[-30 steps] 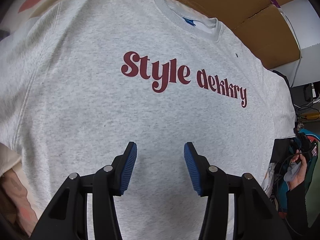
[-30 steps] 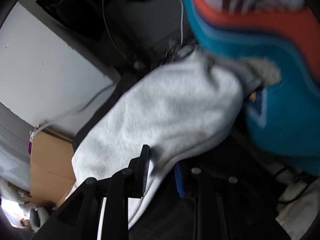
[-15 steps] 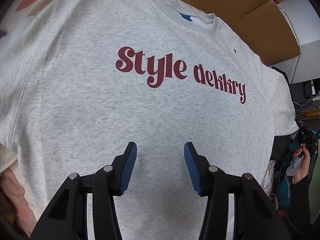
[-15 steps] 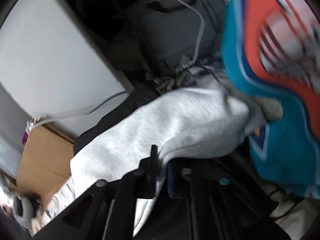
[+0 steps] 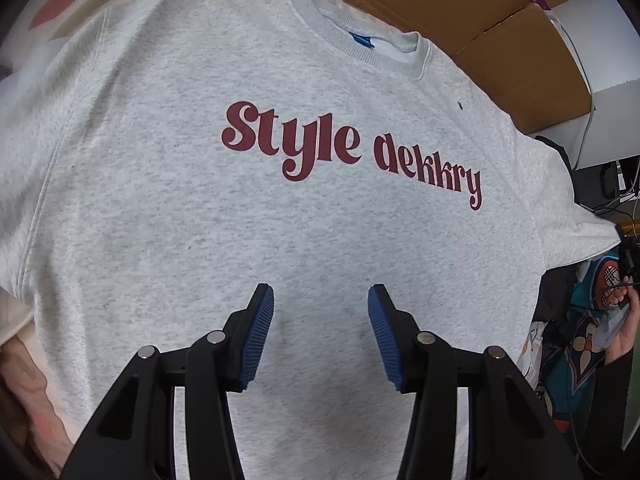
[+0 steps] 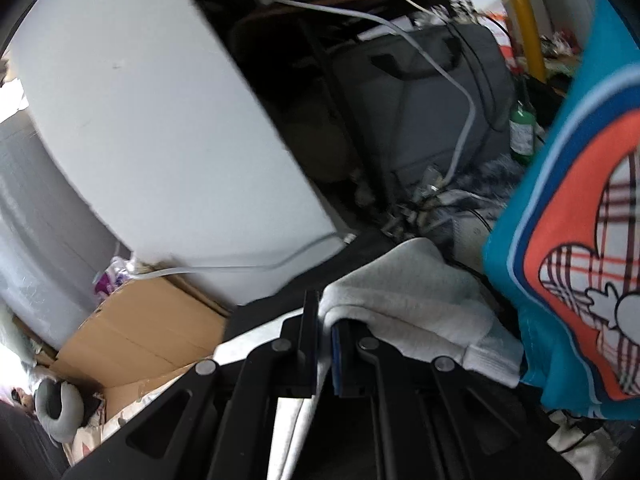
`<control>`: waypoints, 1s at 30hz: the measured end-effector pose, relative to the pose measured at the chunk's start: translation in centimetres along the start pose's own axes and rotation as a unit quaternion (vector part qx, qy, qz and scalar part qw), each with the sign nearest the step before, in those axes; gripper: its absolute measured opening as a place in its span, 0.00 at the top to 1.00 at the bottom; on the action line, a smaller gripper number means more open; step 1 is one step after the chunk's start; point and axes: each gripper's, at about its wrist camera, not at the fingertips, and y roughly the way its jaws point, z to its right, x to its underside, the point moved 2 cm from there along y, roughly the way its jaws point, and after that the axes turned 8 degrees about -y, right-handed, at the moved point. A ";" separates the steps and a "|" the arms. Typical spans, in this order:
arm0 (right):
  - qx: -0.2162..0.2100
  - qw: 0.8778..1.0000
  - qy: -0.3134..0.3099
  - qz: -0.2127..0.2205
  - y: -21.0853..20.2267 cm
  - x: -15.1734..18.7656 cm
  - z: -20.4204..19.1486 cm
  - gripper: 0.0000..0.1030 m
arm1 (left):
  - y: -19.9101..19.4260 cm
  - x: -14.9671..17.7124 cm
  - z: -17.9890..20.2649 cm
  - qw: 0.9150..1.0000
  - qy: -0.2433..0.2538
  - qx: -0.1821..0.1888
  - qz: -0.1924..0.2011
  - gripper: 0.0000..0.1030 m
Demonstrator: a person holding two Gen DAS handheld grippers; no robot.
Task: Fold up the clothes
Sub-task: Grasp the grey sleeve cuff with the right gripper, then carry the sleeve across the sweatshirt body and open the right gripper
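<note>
Cardboard: you have flattened brown cardboard (image 5: 460, 12) across the top of the left wrist view, and more of it (image 6: 132, 336) at the lower left of the right wrist view.
White panel: a large white board (image 6: 152, 120) fills the upper left of your right wrist view.
Cable: a pale cable (image 6: 448, 68) crosses the upper middle.
Bag: a grey case (image 6: 420, 100) sits right of centre.
Bottle: a green bottle (image 6: 522, 130) stands at the right.
Light: bright daylight at the far left edge.

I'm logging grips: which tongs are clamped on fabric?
The right tongs, shut on the grey sleeve. The left tongs stand open above the grey sweatshirt, gripping nothing.
</note>
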 end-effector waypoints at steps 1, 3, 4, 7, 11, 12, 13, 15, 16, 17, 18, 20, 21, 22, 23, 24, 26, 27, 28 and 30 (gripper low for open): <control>-0.004 1.000 -0.006 0.002 -0.3 -0.1 -0.6 0.96 | -0.1 0.0 0.0 1.000 0.000 0.000 0.001 0.52; -0.013 1.000 -0.012 0.005 -0.6 -0.3 -1.6 0.96 | -0.2 -0.1 0.0 1.000 -0.001 0.000 0.003 0.52; -0.018 1.000 -0.015 0.006 -0.9 -0.5 -2.2 0.96 | -0.2 -0.2 0.0 1.000 -0.002 0.000 0.004 0.52; -0.036 0.999 -0.026 0.010 -1.9 -0.7 -3.8 0.96 | -0.3 -0.3 0.0 1.000 -0.005 -0.002 0.008 0.52; -0.065 0.997 -0.046 0.004 -2.7 0.0 -6.1 0.96 | -0.8 -0.6 0.1 1.000 -0.003 -0.001 0.019 0.52; -0.074 0.996 -0.048 0.000 -2.9 0.2 -6.6 0.96 | -1.0 -0.8 0.1 1.000 -0.004 -0.001 0.021 0.52; -0.084 0.995 -0.048 -0.003 -3.0 0.6 -7.0 0.96 | -1.1 -0.8 0.2 1.000 -0.004 0.001 0.022 0.52; -0.102 0.994 -0.046 -0.011 -3.1 1.1 -7.7 0.96 | -1.3 -0.9 0.3 1.000 -0.001 0.002 0.023 0.52; -0.112 0.993 -0.045 -0.016 -3.2 1.4 -8.1 0.96 | -1.3 -0.9 0.4 1.000 0.002 0.003 0.023 0.52; -0.122 0.991 -0.044 -0.019 -3.3 1.6 -8.5 0.96 | -1.4 -0.9 0.4 1.000 0.004 0.003 0.024 0.52; -0.132 0.990 -0.043 -0.022 -3.4 1.7 -8.9 0.96 | -1.5 -0.9 0.3 1.000 0.005 0.003 0.024 0.52; -0.151 0.987 -0.043 -0.027 -3.5 2.0 -9.9 0.96 | -1.7 -0.9 0.2 1.000 0.005 0.003 0.025 0.52; -0.160 0.986 -0.042 -0.029 -3.5 2.2 -10.3 0.96 | -1.8 -0.9 0.1 1.000 0.004 0.003 0.026 0.52; -0.171 0.984 -0.041 -0.030 -3.5 2.4 -10.7 0.96 | -1.9 -1.0 0.0 1.000 0.004 0.003 0.027 0.52; -0.181 0.982 -0.041 -0.031 -3.6 2.5 -11.2 0.96 | -2.0 -1.0 -0.1 1.000 0.003 0.002 0.028 0.52; -0.193 0.980 -0.042 -0.033 -3.6 2.7 -11.8 0.96 | -2.0 -1.1 -0.2 1.000 0.002 0.002 0.029 0.52; -0.213 0.975 -0.046 -0.038 -3.6 3.1 -12.9 0.96 | -2.0 -1.1 -0.2 1.000 0.002 0.003 0.029 0.52; -0.223 0.973 -0.049 -0.042 -3.5 3.4 -13.4 0.96 | -2.0 -1.1 -0.2 1.000 0.003 0.002 0.029 0.52; -0.234 0.970 -0.052 -0.046 -3.4 3.7 -14.0 0.96 | -2.0 -1.1 -0.2 1.000 0.004 0.002 0.028 0.52; -0.252 0.964 -0.058 -0.056 -3.3 4.4 -15.0 0.96 | -1.9 -1.1 -0.2 1.000 0.004 0.003 0.027 0.52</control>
